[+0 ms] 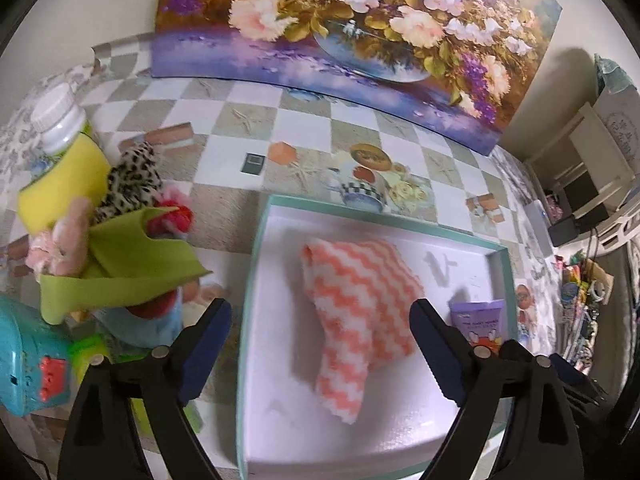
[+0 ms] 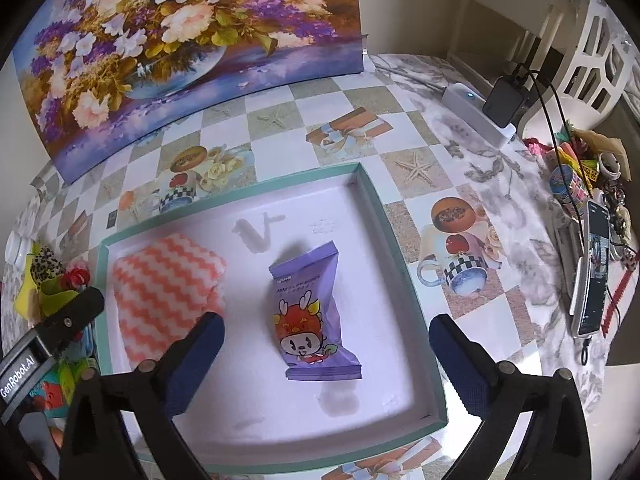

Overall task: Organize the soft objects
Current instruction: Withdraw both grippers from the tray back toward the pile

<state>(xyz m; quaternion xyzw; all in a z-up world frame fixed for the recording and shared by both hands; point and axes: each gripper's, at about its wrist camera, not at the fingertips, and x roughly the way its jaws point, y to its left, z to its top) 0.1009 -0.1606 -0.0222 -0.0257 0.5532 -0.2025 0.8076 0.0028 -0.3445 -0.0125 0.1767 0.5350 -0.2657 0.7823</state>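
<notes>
- Tray (image 2: 394, 240): shallow white box with teal rim, flat on the checked tablecloth (image 2: 408, 168), in front of the flower painting (image 2: 192, 40)
- Cloth (image 1: 356, 308): pink-and-white zigzag, loosely folded, lying inside the tray on its left half; one end trails toward the near rim in the left wrist view; seen also at (image 2: 166, 292)
- Packet (image 2: 316, 320): purple snack pouch with a red cartoon dragon, flat in the tray's middle, just right of the cloth and apart from it; only its top edge shows in the left wrist view (image 1: 478, 320)
- Left gripper (image 1: 320, 344): jaws wide apart, holding nothing, poised over the tray with the cloth between and below the blue fingers (image 1: 204, 352); whether they touch the cloth cannot be told
- Right gripper (image 2: 328, 364): jaws wide apart, empty, above the tray's near part with the packet between the fingers (image 2: 196, 364)
- Pile left of the tray: green cloth (image 1: 120, 272) draped over a pink plush (image 1: 60, 240), leopard-print fabric (image 1: 132, 180) and a red item (image 1: 176, 216) behind it, all outside the tray
- Bottle (image 1: 60, 152): white cap, yellow label, tilted beside the pile
- Toy (image 1: 28, 356): turquoise plastic, at the left edge near the left gripper
- Charger (image 2: 504, 100): black block with cable on a white unit, far right of the table
- Phone (image 2: 596, 272): upright at the right edge, among clutter
</notes>
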